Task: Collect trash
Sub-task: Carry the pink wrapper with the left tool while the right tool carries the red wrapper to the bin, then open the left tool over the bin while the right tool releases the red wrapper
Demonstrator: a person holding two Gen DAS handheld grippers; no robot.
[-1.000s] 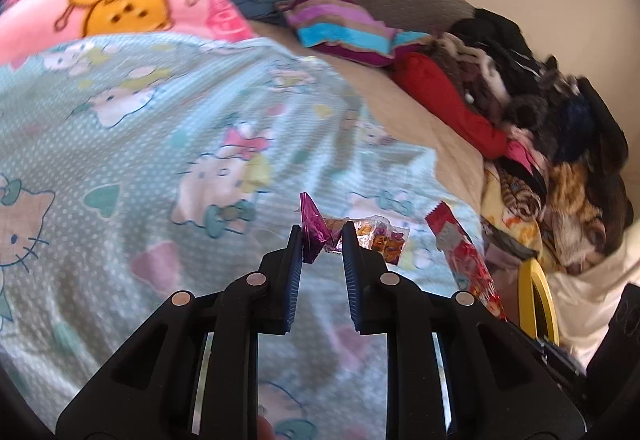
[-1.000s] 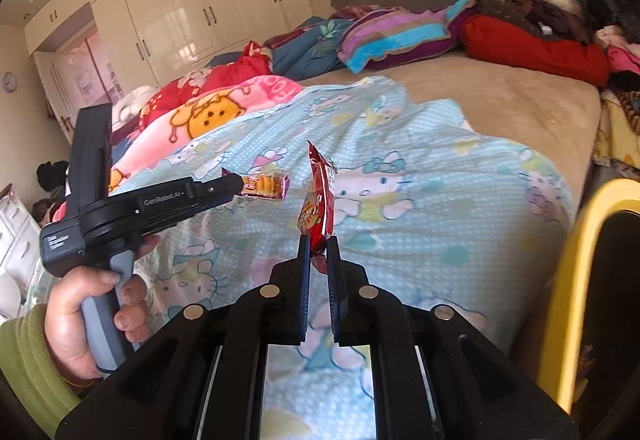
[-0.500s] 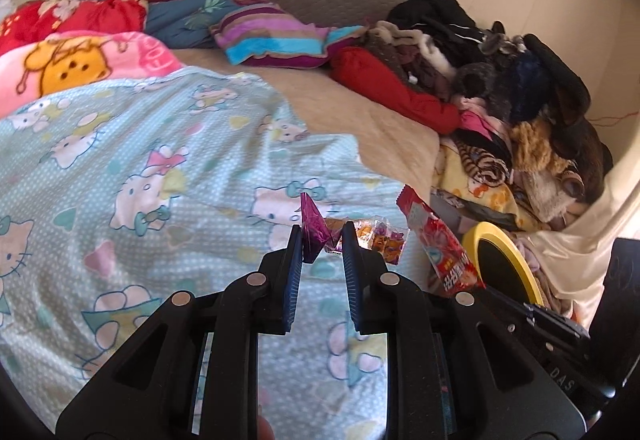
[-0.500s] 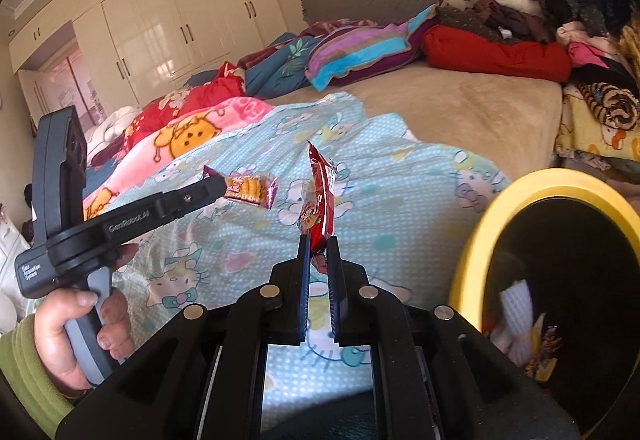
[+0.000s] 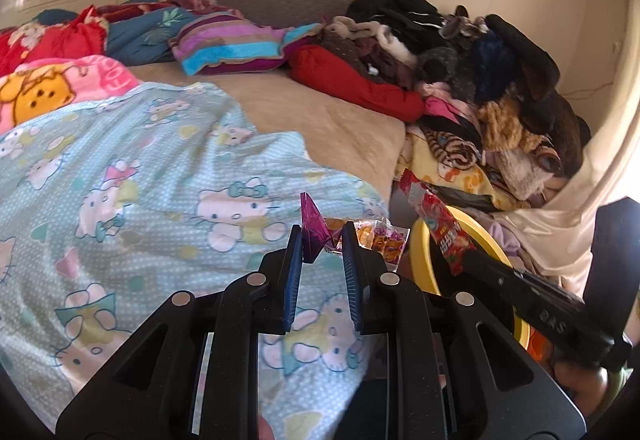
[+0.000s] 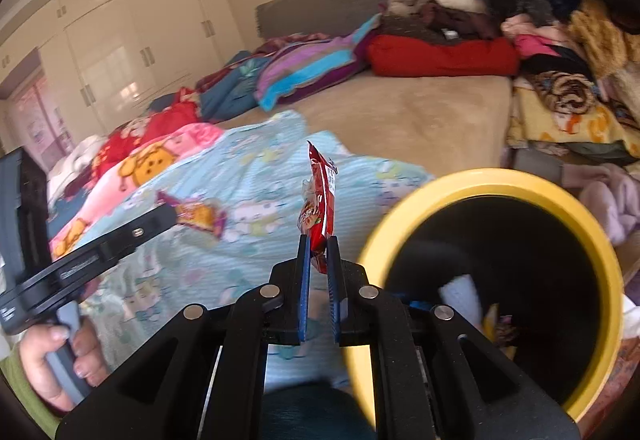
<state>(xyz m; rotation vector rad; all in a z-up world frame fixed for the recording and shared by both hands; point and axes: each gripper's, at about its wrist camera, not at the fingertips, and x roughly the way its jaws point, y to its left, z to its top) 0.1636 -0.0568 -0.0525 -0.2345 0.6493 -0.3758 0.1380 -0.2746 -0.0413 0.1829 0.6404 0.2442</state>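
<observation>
Two wrappers are in hand: the right hand-held gripper pinches a red snack packet upright between its pads, just beside the rim of the yellow bin, and the left hand-held gripper pinches a purple-and-orange candy wrapper above the blue cartoon blanket on the bed. The step looks like the carry to the bin; next, each packet needs to be brought over the dark opening and released, clear of the rim. Beyond lie the striped pillow and piled clothes.

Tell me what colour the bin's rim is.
Yellow; the bin shows best in the right wrist view.
</observation>
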